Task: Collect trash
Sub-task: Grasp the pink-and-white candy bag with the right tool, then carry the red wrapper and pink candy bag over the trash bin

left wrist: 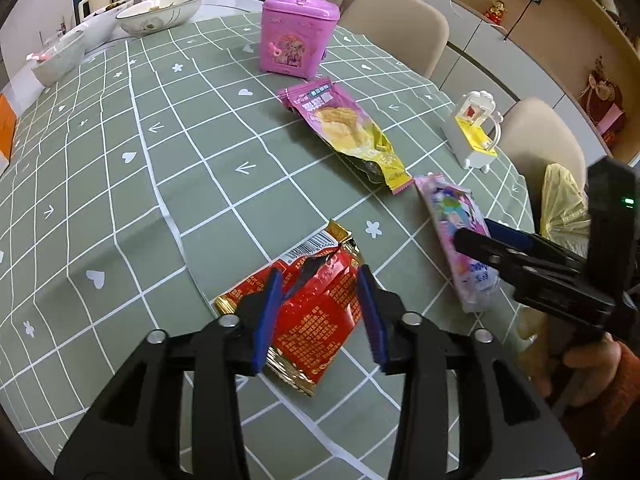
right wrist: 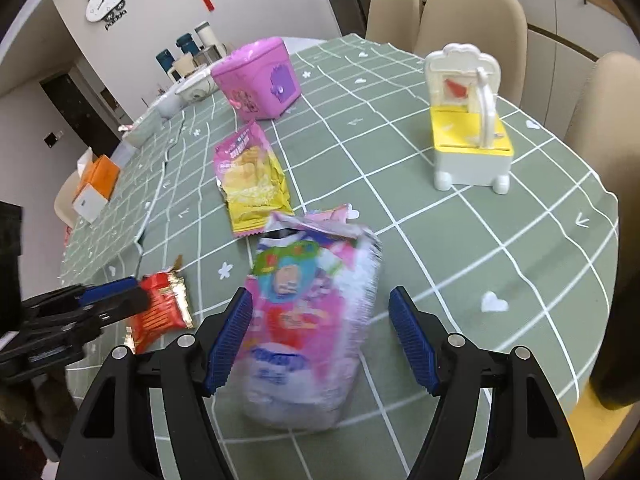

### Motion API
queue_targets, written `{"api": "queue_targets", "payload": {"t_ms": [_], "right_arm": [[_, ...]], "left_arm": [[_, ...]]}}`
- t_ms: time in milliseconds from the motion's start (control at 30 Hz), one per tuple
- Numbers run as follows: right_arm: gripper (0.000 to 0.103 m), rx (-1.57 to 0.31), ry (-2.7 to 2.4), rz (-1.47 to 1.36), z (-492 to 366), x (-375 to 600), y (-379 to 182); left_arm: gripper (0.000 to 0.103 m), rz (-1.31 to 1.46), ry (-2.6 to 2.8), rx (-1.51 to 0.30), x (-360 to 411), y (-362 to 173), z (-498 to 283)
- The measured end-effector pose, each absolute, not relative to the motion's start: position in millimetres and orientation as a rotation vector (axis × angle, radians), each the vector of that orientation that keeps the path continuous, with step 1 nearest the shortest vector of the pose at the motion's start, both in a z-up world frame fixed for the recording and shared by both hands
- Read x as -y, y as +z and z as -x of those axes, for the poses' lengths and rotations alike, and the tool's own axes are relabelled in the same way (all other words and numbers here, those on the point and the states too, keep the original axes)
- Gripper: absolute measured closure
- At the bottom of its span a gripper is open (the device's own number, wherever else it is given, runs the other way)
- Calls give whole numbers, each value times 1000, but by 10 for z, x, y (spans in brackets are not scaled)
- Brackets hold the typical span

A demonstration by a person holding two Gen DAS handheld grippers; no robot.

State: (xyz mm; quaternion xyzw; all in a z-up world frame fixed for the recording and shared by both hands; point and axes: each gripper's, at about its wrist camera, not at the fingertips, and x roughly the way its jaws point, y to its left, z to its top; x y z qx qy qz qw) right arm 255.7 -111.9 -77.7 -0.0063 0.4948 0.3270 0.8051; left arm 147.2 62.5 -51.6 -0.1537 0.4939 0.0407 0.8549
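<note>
My left gripper (left wrist: 318,316): jaws wide, straddling red wrapper (left wrist: 316,312). Right gripper (right wrist: 320,340): jaws wide around pink packet (right wrist: 312,332) near tabletop (left wrist: 120,208) edge. Beyond: yellow-pink wrapper (left wrist: 348,132), pink toy safe (left wrist: 298,38), toy chair (right wrist: 468,128).

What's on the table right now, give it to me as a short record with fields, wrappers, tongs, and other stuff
surface: round table with green grid cloth
red wrapper: torn, flat, between the open left tongs
pink wrapper: between the open right tongs
yellow-pink wrapper: lying untouched mid-table
pink toy box: upright, far side
white-yellow toy: upright, near the edge
yellow bag: beyond the table edge
bowls: far end
</note>
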Motion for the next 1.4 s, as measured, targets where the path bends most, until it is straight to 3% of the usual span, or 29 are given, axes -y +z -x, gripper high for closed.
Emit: {"api": "queue_targets", "payload": {"t_ms": [100, 167, 233, 367, 700, 967, 1200, 1400], "right_arm": [[37, -1057, 691, 63, -2558, 1067, -783], [63, -1059, 691, 92, -2550, 1070, -779], [76, -1062, 702, 115, -2518, 1095, -748], [86, -1016, 711, 112, -2413, 1249, -566], [87, -931, 679, -7, -2305, 1749, -143], [87, -944, 677, -10, -2174, 1893, -162], [87, -946, 686, 25, -2036, 1975, -125], [87, -945, 695, 55, -1979, 2088, -30]], "left_arm": [[55, 334, 51, -1025, -671, -470, -1403], [54, 344, 28, -998, -721, -415, -1341], [48, 357, 5, -953, -797, -340, -1247], [46, 312, -41, -930, -922, -283, -1137], [46, 135, -159, -973, -813, -329, -1281], [45, 25, -159, -1067, -589, -616, -1512], [47, 167, -106, -1098, -713, -683, -1571], [47, 111, -228, -1152, -480, -676, -1613]]}}
